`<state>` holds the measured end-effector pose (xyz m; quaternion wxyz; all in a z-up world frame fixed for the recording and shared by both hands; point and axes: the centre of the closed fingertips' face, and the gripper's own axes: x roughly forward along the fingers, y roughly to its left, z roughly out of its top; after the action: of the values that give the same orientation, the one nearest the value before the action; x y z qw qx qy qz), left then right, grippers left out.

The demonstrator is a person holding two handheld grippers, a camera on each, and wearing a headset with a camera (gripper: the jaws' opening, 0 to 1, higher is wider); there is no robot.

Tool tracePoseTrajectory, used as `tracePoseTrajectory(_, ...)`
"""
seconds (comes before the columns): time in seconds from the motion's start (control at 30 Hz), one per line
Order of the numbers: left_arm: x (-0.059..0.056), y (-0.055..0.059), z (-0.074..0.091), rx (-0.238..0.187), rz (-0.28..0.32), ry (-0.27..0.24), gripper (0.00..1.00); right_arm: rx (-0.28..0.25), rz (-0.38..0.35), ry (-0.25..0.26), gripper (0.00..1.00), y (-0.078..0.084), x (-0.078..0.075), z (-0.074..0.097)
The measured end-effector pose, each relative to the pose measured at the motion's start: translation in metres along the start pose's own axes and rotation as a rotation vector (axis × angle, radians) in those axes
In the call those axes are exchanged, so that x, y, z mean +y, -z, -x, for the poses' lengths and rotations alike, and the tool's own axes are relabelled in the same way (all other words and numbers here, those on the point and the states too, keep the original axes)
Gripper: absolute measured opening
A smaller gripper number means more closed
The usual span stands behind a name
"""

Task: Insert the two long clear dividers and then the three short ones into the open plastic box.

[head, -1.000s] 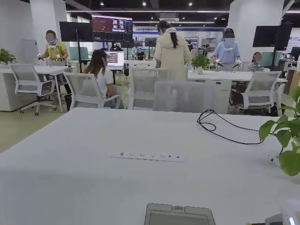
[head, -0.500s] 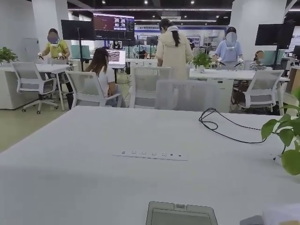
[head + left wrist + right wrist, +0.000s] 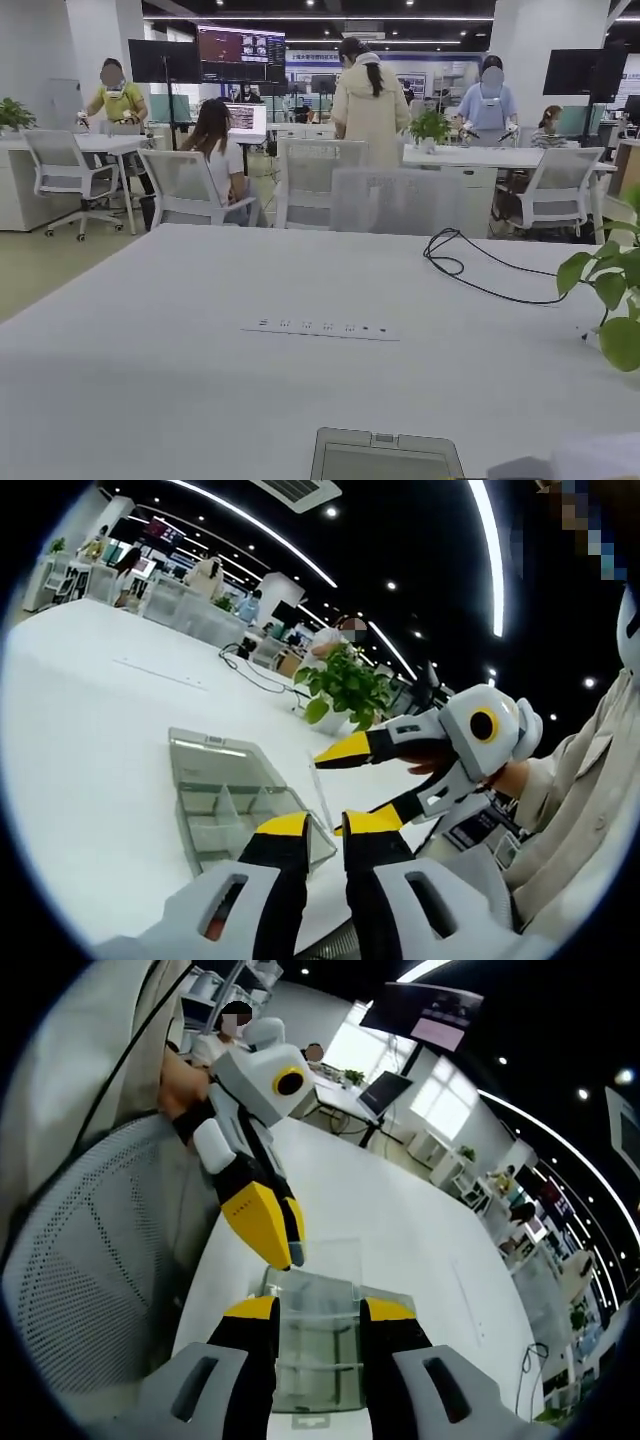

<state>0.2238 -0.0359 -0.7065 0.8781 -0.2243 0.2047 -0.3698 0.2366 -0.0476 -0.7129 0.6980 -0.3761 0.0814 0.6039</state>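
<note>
The open clear plastic box [image 3: 192, 815] lies on the white table, with clear walls crossing inside it; its edge [image 3: 385, 452] peeks in at the bottom of the head view. Above its near end my left gripper [image 3: 328, 825] is shut on a thin clear divider [image 3: 318, 785], seen edge-on. In the right gripper view the left gripper [image 3: 290, 1255] comes in from the left, and the divider [image 3: 330, 1260] hangs from its tip over the box [image 3: 312, 1385]. My right gripper [image 3: 318, 1308] is open with a jaw on each side of the clear sheet; it shows again, jaws apart [image 3: 330, 796].
A socket strip [image 3: 320, 328] is set in the table's middle. A black cable [image 3: 470, 272] loops at the back right, and a potted plant [image 3: 610, 290] stands at the right edge. A mesh chair back [image 3: 100, 1250] is close behind me. People work at far desks.
The head camera has tilted slightly. A blurred pale shape in the lower right corner has crept a little to the left.
</note>
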Motion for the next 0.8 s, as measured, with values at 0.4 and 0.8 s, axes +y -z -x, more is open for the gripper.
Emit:
tracePoseTrajectory(0.4,0.0027,-0.0052,0.0003,-0.027,0.103,-0.016,0.0,-0.005,0.021,0.042,0.33,-0.0064,-0.0054,-0.0016)
tracePoseTrajectory(0.8,0.0053,-0.0009,-0.0017,0.012,0.173,-0.035,0.0,0.03,0.065,0.06,0.33,-0.003,-0.0042,-0.003)
